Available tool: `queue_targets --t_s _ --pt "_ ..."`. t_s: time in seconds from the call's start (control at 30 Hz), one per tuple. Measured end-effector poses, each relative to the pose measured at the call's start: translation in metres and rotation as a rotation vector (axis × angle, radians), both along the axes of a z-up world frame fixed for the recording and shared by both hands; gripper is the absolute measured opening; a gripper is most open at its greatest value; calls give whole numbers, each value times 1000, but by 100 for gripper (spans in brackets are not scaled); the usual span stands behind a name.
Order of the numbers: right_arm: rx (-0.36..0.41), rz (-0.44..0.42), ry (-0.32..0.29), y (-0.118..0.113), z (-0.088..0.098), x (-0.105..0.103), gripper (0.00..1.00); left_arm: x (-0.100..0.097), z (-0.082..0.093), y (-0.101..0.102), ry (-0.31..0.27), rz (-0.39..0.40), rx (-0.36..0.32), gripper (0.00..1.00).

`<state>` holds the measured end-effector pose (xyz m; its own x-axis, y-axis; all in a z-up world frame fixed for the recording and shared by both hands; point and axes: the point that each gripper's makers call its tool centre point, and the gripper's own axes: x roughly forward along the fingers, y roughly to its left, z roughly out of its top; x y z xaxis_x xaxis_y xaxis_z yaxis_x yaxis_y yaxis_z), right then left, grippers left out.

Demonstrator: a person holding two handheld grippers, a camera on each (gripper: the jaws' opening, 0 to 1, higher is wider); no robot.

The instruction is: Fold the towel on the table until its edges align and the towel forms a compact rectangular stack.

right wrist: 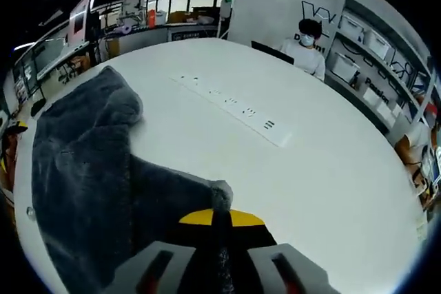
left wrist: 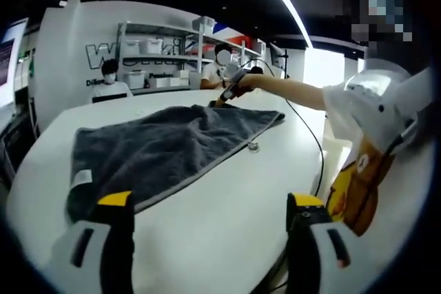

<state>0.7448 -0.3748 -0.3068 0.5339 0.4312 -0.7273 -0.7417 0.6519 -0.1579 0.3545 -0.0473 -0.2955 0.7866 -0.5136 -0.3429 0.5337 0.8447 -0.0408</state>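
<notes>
Two grippers work on one dark grey towel [left wrist: 172, 146] that lies spread on a big white round table [left wrist: 227, 197]. In the left gripper view, the left gripper [left wrist: 210, 211] hangs over the bare table with its jaws spread wide and nothing between them. The towel sits at about 11 o'clock from it, with one corner near the left jaw. The right gripper [left wrist: 227, 94] is far off at 12 o'clock, held at the far edge of the towel. In the right gripper view, the right gripper [right wrist: 220, 232] has its jaws pressed together, pinching a corner of the towel [right wrist: 89, 177]. A long white power strip [right wrist: 234, 108] lies on the table at 12 o'clock. One person [right wrist: 306, 49] sits at the far side.
</notes>
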Motion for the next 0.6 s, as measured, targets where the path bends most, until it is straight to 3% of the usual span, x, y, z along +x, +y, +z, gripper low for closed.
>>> queue_targets --t_s 0.33,0.6 --pt "-30 -97 -151 -32 43 8 4 0 2 -5 -11 -15 -4 96" --pt "-32 -171 -179 -60 50 10 4 -4 5 -6 -21 -21 -4 96"
